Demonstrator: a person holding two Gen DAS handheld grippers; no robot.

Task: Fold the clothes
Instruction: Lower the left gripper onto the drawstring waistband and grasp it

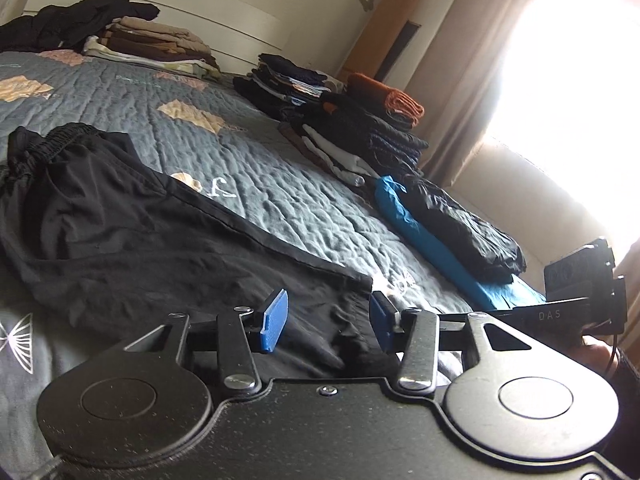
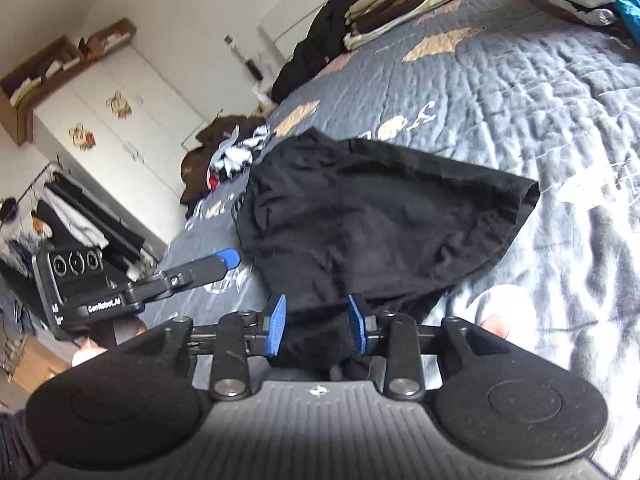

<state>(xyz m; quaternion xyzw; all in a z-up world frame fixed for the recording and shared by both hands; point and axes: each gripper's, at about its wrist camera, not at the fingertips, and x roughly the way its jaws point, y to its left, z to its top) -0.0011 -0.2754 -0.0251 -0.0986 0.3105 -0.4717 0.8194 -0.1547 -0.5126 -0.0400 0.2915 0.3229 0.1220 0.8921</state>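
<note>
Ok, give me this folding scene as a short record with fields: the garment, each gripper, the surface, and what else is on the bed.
garment: black shorts, spread on the bed, elastic waistband at the far end
left gripper: open, fingers either side of the shorts' near hem, not clamped
right gripper: black fabric bunched between its fingers; whether it is clamped cannot be told
surface: grey quilted bedspread
folded stacks: brown and beige pile near the headboard, dark stack along the window side
near edge: blue garment with a black one on top
</note>
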